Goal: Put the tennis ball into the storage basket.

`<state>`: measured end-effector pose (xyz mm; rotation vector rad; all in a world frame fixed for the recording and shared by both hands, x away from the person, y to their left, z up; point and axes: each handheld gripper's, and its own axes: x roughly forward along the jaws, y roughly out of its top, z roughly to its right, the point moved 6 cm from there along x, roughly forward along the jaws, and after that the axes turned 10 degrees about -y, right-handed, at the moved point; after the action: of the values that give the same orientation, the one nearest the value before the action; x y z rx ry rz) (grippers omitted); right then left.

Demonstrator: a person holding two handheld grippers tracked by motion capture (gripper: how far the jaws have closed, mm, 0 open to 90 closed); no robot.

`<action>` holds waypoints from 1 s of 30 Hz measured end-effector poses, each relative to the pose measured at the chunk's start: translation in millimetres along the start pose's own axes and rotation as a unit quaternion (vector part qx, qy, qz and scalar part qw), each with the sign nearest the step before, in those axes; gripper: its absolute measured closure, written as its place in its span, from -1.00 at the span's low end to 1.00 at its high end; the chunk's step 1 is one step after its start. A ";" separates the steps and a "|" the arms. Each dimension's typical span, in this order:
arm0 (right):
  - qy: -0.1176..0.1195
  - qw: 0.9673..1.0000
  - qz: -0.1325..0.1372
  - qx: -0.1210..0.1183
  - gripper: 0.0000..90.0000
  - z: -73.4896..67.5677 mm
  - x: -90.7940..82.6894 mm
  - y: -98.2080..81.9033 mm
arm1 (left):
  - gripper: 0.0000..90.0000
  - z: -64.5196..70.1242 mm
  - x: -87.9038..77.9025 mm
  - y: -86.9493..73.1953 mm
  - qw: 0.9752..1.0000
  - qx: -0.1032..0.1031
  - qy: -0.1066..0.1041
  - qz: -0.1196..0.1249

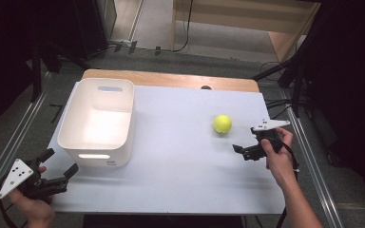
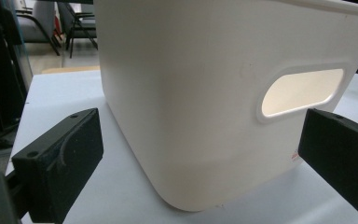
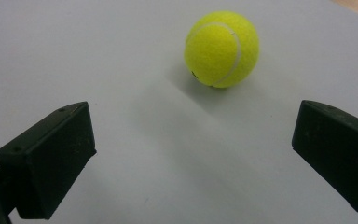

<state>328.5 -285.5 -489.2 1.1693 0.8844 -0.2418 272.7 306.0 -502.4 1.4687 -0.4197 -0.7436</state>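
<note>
We find a yellow tennis ball (image 1: 222, 124) resting on the pale worktop (image 1: 180, 156), at roughly 2 o'clock from the worktop's centre in the high view. It lies free, touching neither gripper.

We note the right gripper (image 1: 242, 149) near the worktop's right edge, at about 4 o'clock from the ball and near it but apart. In the right gripper view, its two black jaws stand wide apart with nothing between them, and the ball (image 3: 222, 49) sits ahead of them, toward 12 o'clock and slightly right of the midline, its white seam facing the camera. A right hand (image 1: 278, 156) holds this gripper, with the grey plate on top.

We record a white bin (image 1: 98, 122) on the left part of the worktop, upright, its open top showing a bare interior. A handle slot is cut in its near wall and another in its far wall.

The left gripper (image 1: 59, 164) sits at about 7 o'clock from the bin, at the worktop's near left corner, held by a left hand (image 1: 33, 206). Its jaws are likewise spread and hold nothing. In the left gripper view they frame the bin's (image 2: 205, 102) rounded near corner, close to it; contact cannot be confirmed.

Ball and bin are well apart.
</note>
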 end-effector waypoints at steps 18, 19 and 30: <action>0.021 0.997 -0.060 -0.037 -1.00 8.0 29.4 23.3 | -1.00 2.3 2.7 4.0 1.000 0.010 -0.002 0.015; 0.023 0.997 -0.074 -0.030 -1.00 7.9 32.9 22.7 | -1.00 2.2 2.8 3.9 1.000 0.012 -0.003 0.014; 0.025 0.994 -0.103 -0.019 -1.00 17.6 49.7 25.5 | -1.00 0.9 3.5 0.7 1.000 0.002 -0.008 0.013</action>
<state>384.3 -277.2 -504.9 1.0533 1.0513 -0.3631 274.8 302.9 -502.3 1.4598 -0.4526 -0.7346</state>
